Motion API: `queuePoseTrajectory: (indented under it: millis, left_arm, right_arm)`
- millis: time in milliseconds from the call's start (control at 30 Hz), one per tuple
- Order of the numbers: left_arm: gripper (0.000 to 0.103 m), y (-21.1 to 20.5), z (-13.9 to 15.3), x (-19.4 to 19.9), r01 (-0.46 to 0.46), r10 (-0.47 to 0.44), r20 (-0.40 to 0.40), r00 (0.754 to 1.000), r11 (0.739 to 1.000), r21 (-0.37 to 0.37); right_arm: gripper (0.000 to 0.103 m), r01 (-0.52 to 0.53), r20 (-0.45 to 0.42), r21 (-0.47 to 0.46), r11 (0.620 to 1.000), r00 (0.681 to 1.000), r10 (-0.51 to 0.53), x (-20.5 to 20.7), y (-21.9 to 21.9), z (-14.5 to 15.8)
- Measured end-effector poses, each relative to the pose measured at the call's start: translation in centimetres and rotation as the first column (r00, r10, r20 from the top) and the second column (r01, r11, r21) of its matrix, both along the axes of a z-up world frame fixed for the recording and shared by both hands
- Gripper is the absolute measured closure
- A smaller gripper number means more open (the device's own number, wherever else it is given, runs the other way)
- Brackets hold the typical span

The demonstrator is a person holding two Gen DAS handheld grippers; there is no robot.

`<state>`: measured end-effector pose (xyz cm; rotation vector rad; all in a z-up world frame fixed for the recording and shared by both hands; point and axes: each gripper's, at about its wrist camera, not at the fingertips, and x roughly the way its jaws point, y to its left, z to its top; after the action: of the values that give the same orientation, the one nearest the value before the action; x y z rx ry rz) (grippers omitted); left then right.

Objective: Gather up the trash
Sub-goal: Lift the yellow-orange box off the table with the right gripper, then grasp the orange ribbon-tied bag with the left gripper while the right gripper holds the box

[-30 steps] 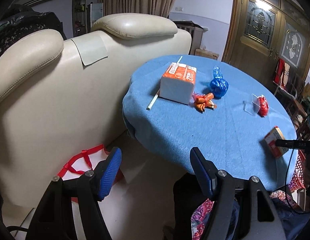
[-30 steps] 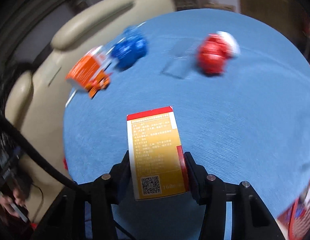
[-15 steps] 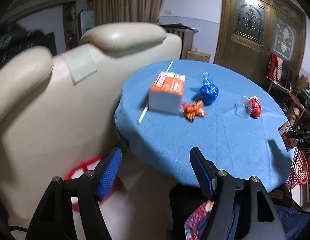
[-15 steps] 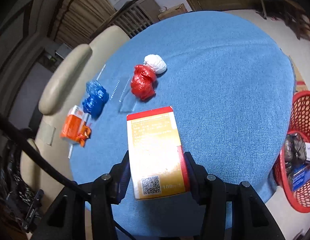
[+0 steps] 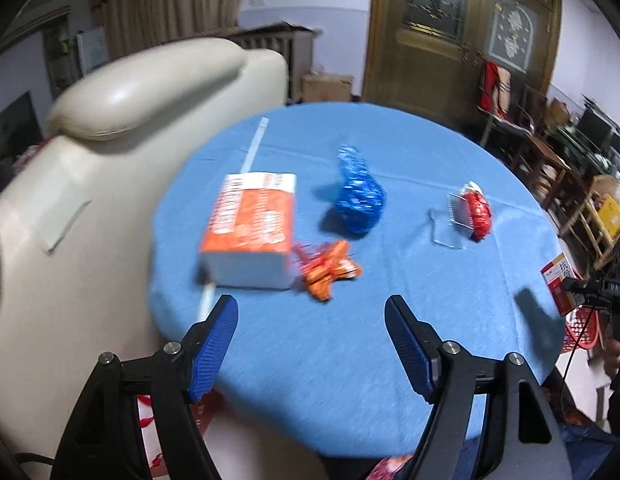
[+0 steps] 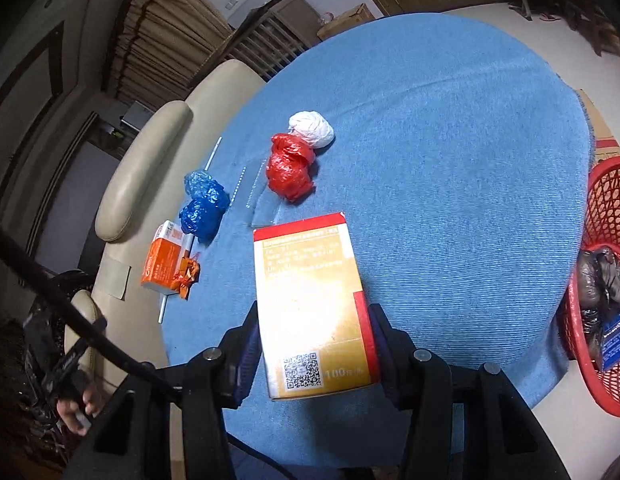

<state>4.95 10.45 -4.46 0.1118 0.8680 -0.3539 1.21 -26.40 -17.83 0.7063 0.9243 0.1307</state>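
Fingers (image 5: pixel 214 340) of the left gripper (image 5: pixel 310 344) have just opened wider, nothing between.

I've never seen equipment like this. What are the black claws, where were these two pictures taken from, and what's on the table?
Each claw is a hand-held gripper with its own camera looking along its fingers. No robot: a person holds one in each hand. In the left view, the left gripper hangs open and empty over the blue table. In the right view, the right gripper clamps a yellow box. On the table lie an orange box, blue bag, red bag, white wad and orange wrapper. A red basket stands beside it.
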Motion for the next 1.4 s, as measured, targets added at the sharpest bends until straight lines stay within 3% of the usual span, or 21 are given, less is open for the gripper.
queuePoseTrajectory:
  millis: [100,300,433,567,633,1033,1100,1133,1167,1300,1400]
  left_arm:
    - [0.027,-3.2,-1.0,2.0,0.052,-0.053,-0.036,0.998,0.999,-0.003]
    - [0.027,-8.9,-4.2,7.5,0.165,-0.154,-0.148,0.977,0.984,0.067]
    - [0.027,-9.4,-6.2,10.9,0.167,-0.147,-0.248,0.958,0.984,0.061]
    - [0.027,-9.2,-7.5,12.0,0.171,-0.146,-0.296,0.944,0.984,0.059]
    - [0.027,-9.2,-8.1,12.1,0.177,-0.147,-0.317,0.937,0.982,0.068]
    - [0.027,-11.5,-9.5,8.6,0.314,-0.259,-0.272,0.927,0.932,0.180]
    - [0.040,-11.5,-9.5,8.5,0.343,-0.293,-0.286,0.912,0.929,0.143]
    - [0.054,-11.6,-9.6,8.3,0.359,-0.314,-0.315,0.896,0.928,0.097]
    - [0.061,-11.5,-9.6,8.2,0.366,-0.323,-0.333,0.886,0.928,0.072]
    - [0.061,-12.4,-10.0,5.6,0.424,-0.394,-0.350,0.850,0.906,0.009]
    - [0.061,-12.4,-9.6,4.2,0.417,-0.389,-0.321,0.864,0.909,0.020]
  right_arm:
    - [0.050,0.014,-0.003,0.009,1.000,1.000,-0.014,-0.1,-0.6,-0.3]
    - [0.050,0.043,-0.005,0.019,0.999,0.999,-0.043,-1.0,-2.0,-0.2]
    - [0.050,0.057,-0.001,0.025,0.998,0.998,-0.057,-1.8,-2.7,-0.2]
    - [0.050,0.066,-0.007,0.037,0.997,0.998,-0.066,-2.0,-3.2,-0.6]
    - [0.050,0.064,-0.012,0.050,0.997,0.998,-0.063,-1.8,-3.3,-0.9]
    - [0.050,0.026,-0.014,0.046,0.999,1.000,-0.026,-1.4,-1.7,-1.1]
    - [0.050,0.026,-0.010,0.044,0.999,1.000,-0.026,-1.4,-1.6,-1.0]
    - [0.050,0.025,-0.009,0.041,0.999,1.000,-0.025,-1.4,-1.5,-0.9]
    - [0.050,0.024,-0.009,0.040,0.999,1.000,-0.024,-1.4,-1.5,-0.8]
    - [0.050,0.027,-0.003,0.040,0.999,1.000,-0.027,-1.5,-1.5,-0.6]
    - [0.050,0.032,0.000,0.043,0.999,0.999,-0.032,-1.5,-1.7,-0.5]
